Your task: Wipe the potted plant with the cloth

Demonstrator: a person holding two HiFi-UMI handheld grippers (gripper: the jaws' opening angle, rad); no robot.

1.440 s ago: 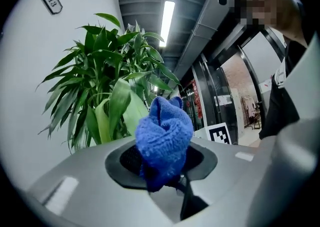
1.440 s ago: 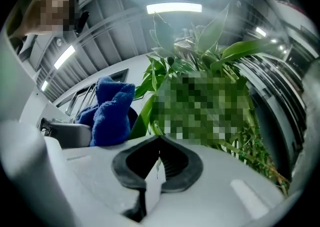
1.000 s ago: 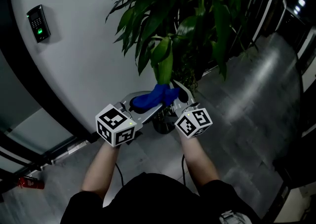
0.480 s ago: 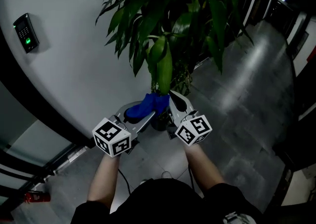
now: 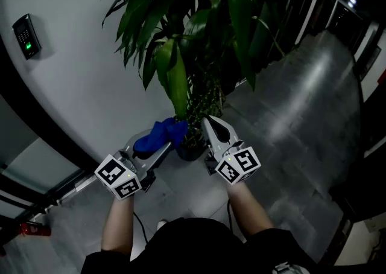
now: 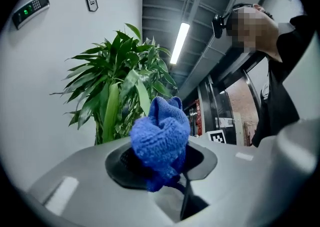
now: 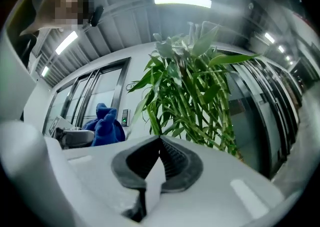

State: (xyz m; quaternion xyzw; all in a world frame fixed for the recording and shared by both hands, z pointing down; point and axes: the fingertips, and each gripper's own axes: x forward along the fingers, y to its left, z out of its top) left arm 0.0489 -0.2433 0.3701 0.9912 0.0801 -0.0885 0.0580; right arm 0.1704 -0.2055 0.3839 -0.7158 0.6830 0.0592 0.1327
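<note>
Left gripper pinches the cloth, jaws clamped on the lower folds with a blue bunch standing proud of them. Right gripper has its pads pressed together on nothing. Both are held up side by side, a narrow gap between them, pointing at the base of the potted plant. The plant stands on the grey floor close against the curved white wall; its crown spreads high above both tools, and its dark pot shows only partly in the gap between them. One broad drooping leaf hangs lowest. Its long axis runs nearly vertical, tip downward, ending just above the cloth's far end; contact cannot be made out. From the left gripper view the same leaf rises beyond the cloth and slightly left of it. Judgement: the left side is nearer, so the stroke should go up and forward along the blade. The right could steady the tip from its own side.
</note>
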